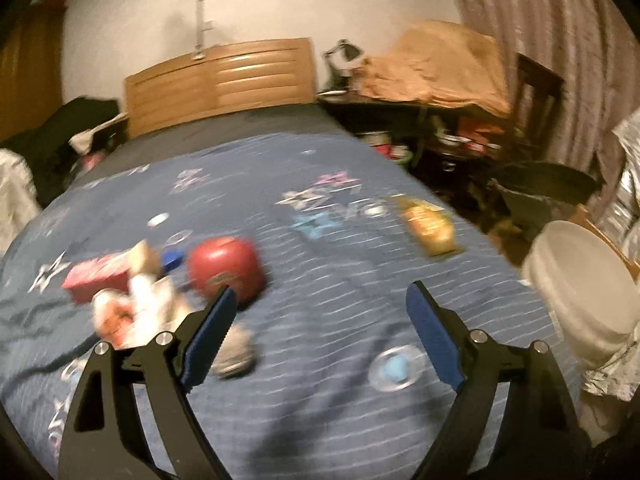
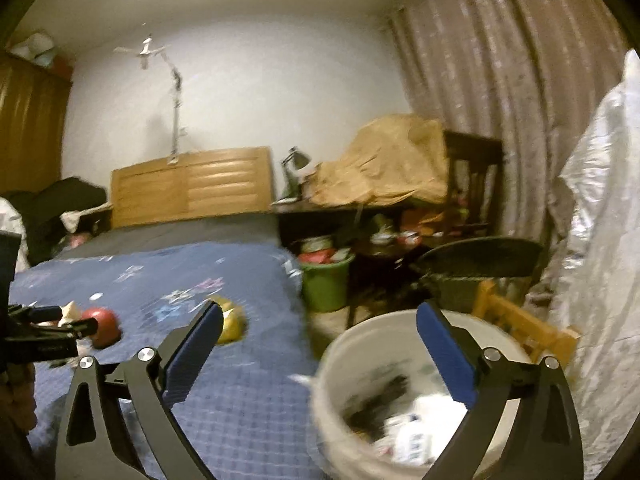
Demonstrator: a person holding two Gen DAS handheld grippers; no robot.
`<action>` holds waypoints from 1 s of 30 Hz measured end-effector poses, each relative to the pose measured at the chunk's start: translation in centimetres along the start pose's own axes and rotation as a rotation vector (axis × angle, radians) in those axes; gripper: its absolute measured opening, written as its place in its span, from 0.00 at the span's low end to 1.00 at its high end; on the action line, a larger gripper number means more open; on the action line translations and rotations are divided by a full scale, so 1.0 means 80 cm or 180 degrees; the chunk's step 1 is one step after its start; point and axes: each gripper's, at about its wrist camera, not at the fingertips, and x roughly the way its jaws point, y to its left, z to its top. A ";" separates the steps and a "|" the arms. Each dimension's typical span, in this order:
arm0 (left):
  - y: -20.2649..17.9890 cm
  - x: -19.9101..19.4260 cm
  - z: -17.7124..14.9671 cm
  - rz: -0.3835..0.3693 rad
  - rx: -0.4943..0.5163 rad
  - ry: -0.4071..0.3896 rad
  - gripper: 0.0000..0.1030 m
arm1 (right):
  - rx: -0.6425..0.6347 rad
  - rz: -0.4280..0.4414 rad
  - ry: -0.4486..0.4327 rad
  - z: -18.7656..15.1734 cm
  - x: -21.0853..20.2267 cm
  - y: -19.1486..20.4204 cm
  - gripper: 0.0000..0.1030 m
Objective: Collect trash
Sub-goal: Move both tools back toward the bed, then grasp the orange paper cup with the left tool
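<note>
Trash lies on the blue star-print bedspread (image 1: 320, 360): a red round cup (image 1: 226, 270), a red box (image 1: 98, 278), white crumpled wrappers (image 1: 136, 308), a grey wad (image 1: 234, 356) and a yellow packet (image 1: 428, 224). My left gripper (image 1: 320, 300) hangs open above the bedspread, its left finger just in front of the red cup, with nothing between the jaws. A white bucket (image 2: 360, 344) holding several scraps stands beside the bed. My right gripper (image 2: 320, 320) is open over the bucket's near rim, empty. The red cup (image 2: 105, 322) and yellow packet (image 2: 232, 320) also show there.
A wooden headboard (image 1: 218, 80) closes the far end of the bed. A cluttered dark desk (image 2: 360, 208) with a lamp, a green bin (image 2: 326, 280), a black chair (image 2: 480, 260) and a wooden stool (image 2: 524, 320) crowd the floor. Curtains and a silvery plastic sheet (image 2: 600, 240) hang right.
</note>
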 end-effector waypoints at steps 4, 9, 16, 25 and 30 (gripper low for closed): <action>0.072 -0.008 -0.014 0.0218 -0.0351 0.0088 0.81 | -0.0070 0.0206 0.0155 -0.010 0.011 0.052 0.95; 0.193 -0.004 -0.022 0.0759 -0.1125 0.0246 0.81 | -0.0075 0.0420 0.0371 -0.028 0.020 0.104 0.95; 0.277 0.044 -0.024 0.0796 -0.1901 0.0653 0.80 | -0.0175 0.0617 0.0624 -0.050 0.028 0.149 0.95; 0.287 0.125 -0.040 0.0875 -0.2010 0.1224 0.73 | -0.0174 0.0700 0.0811 -0.060 0.045 0.146 0.95; 0.284 0.096 -0.042 0.0612 -0.1929 0.1131 0.39 | -0.0174 0.0778 0.0867 -0.063 0.045 0.143 0.95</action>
